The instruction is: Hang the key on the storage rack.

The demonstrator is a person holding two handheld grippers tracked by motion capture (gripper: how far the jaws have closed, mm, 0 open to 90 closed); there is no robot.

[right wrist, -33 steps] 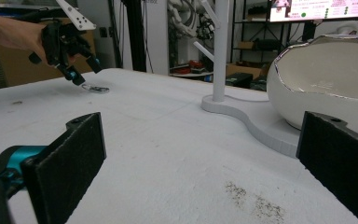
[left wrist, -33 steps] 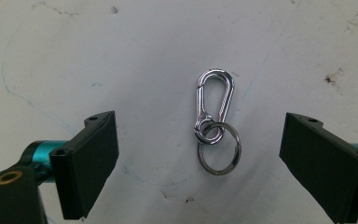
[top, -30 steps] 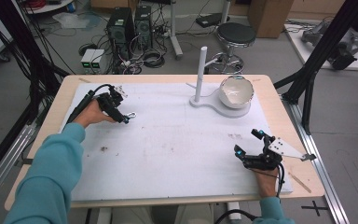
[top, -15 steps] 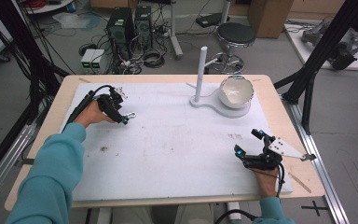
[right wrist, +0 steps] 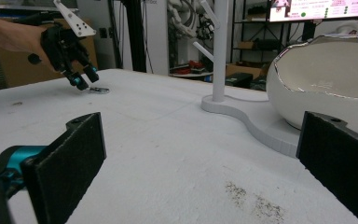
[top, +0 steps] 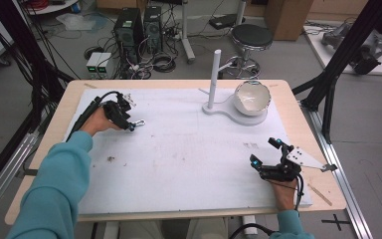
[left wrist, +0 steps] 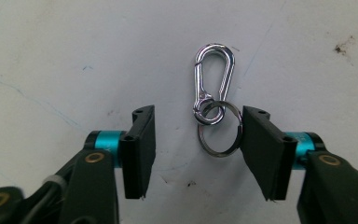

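Still flat on the white mat [top: 189, 149]: carabiner [left wrist: 213, 79] with key ring [left wrist: 220, 130], ungrasped, between wide jaws of left gripper [left wrist: 196, 149]; right gripper [top: 267, 158] far off, jaws wide, empty; stand [top: 214, 79] and bowl [top: 252, 97] untouched

A small silver carabiner clip [left wrist: 212, 84], gate closed and linked to a round steel key ring [left wrist: 220, 128], lay flat on the white tabletop near its far left corner, between my left gripper's [left wrist: 196, 140] parted jaws, the ring touching one of them.
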